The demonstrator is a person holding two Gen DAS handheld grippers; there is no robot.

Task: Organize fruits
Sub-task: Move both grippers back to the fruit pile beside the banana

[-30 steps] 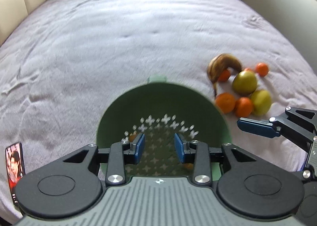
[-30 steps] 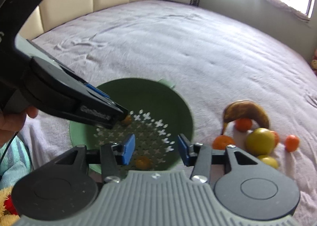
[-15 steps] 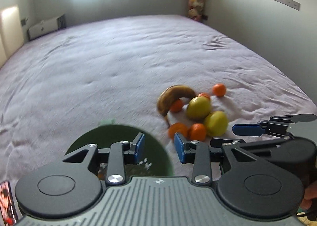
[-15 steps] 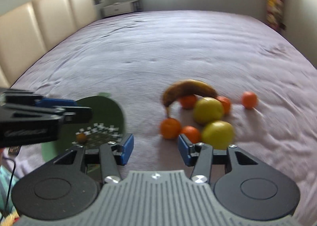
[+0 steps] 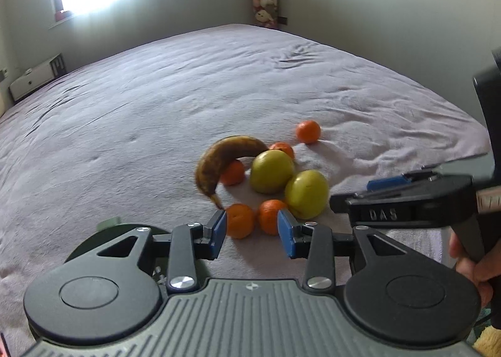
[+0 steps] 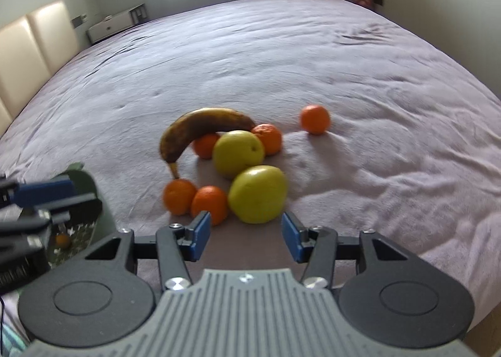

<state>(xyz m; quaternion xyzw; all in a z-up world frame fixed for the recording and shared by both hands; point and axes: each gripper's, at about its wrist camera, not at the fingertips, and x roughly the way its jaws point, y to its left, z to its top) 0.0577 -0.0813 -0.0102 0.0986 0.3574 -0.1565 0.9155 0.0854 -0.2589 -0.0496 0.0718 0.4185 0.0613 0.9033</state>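
While both claws hang over the bed [image 6: 360, 53], left gripper [image 5: 252, 233] and right gripper [image 6: 245, 233] have just been opening, nothing between either's jaws. Fruit pile just ahead: banana [image 6: 200, 128] arched over oranges [image 6: 179, 196] and two green apples [image 6: 258, 193], one orange apart. Green colander [image 6: 83, 188] at left holds one small orange fruit.

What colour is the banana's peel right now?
Mostly dark brown, with some yellow left along the banana. The right wrist view shows it best.
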